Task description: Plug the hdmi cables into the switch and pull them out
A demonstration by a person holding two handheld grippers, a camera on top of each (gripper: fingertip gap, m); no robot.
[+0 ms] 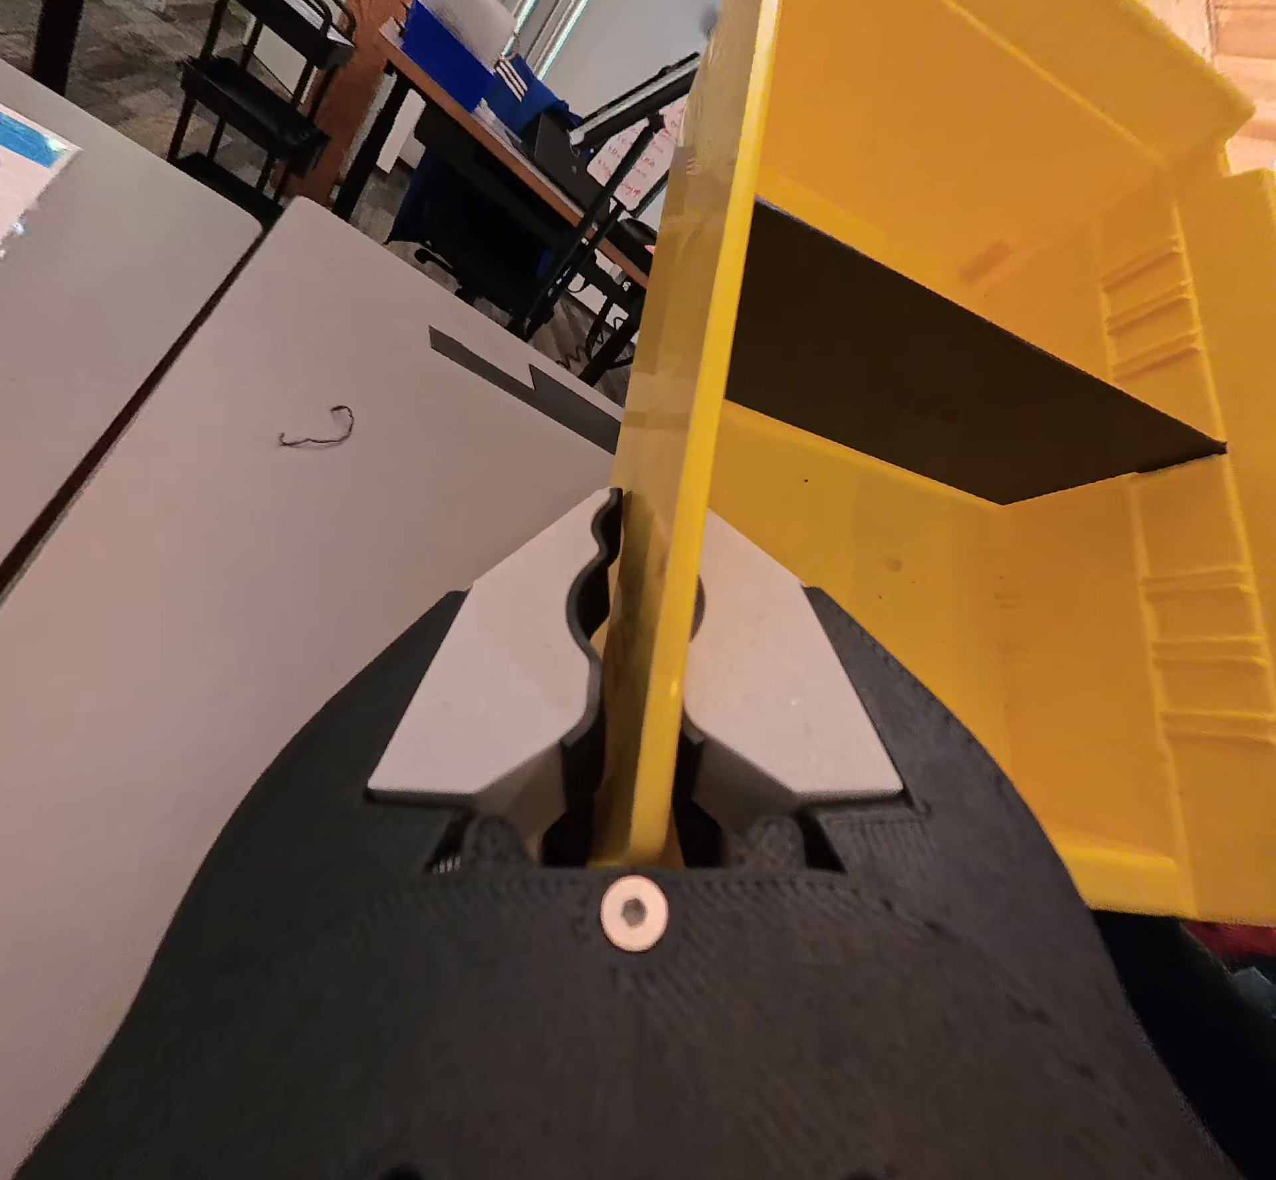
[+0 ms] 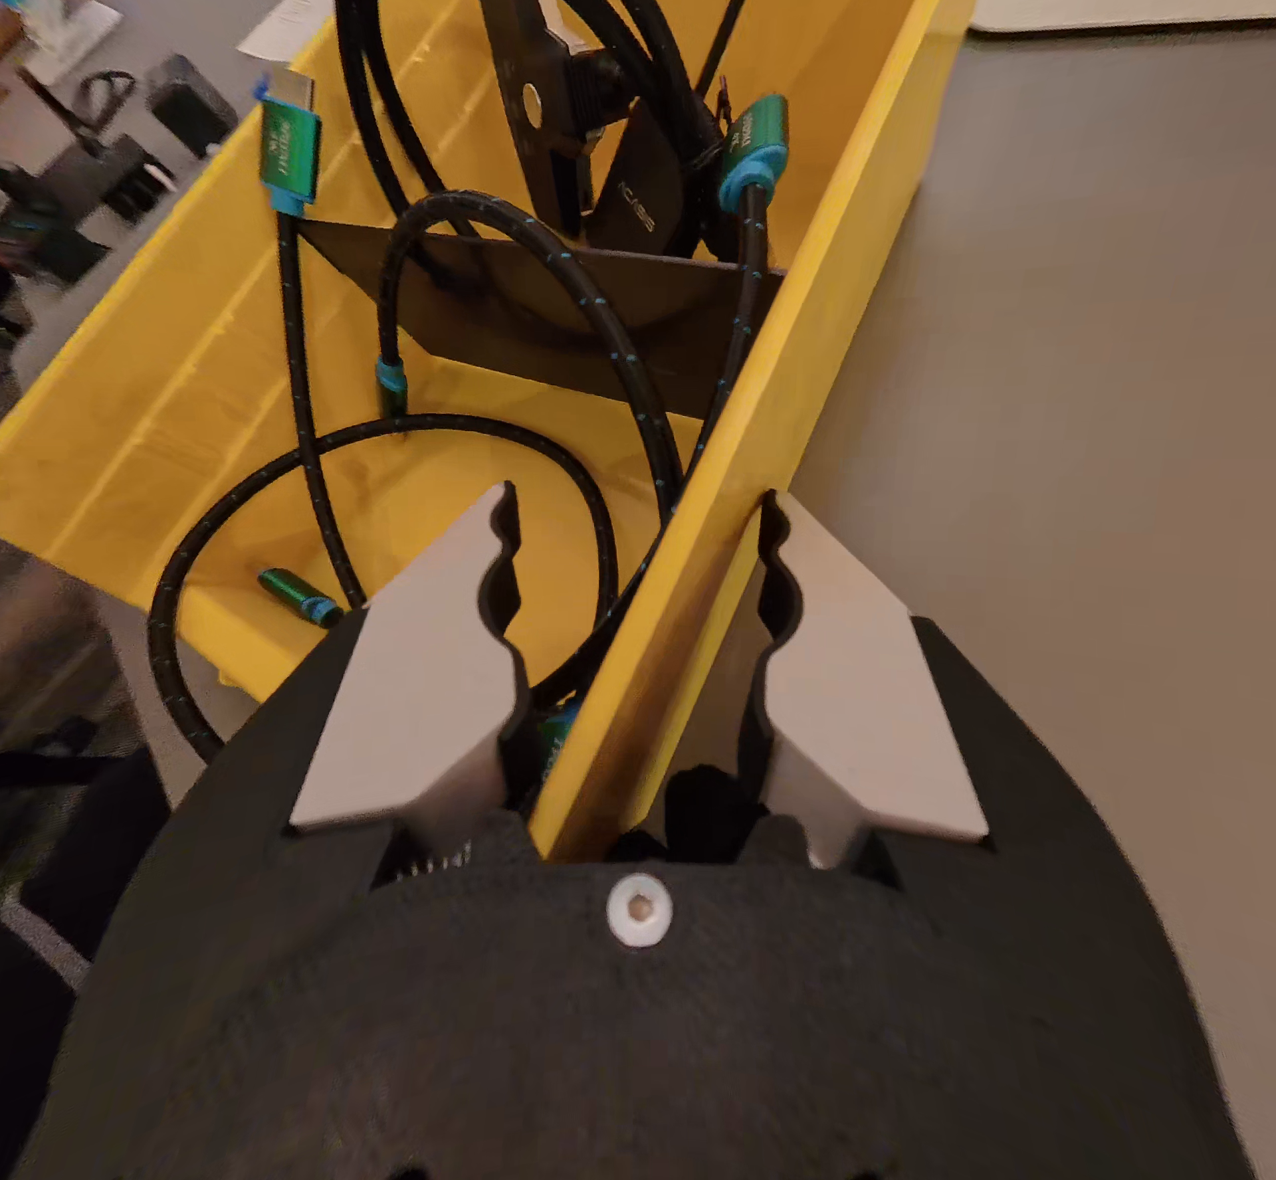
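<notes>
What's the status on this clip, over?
Left gripper shut on yellow plastic bin's wall. Right gripper open, straddling opposite wall. Black braided HDMI cables and black switch box inside bin, unplugged.

Yellow bin, black divider, black cables flecked blue, green plugs.

An office: desks, black utility cart.
</notes>
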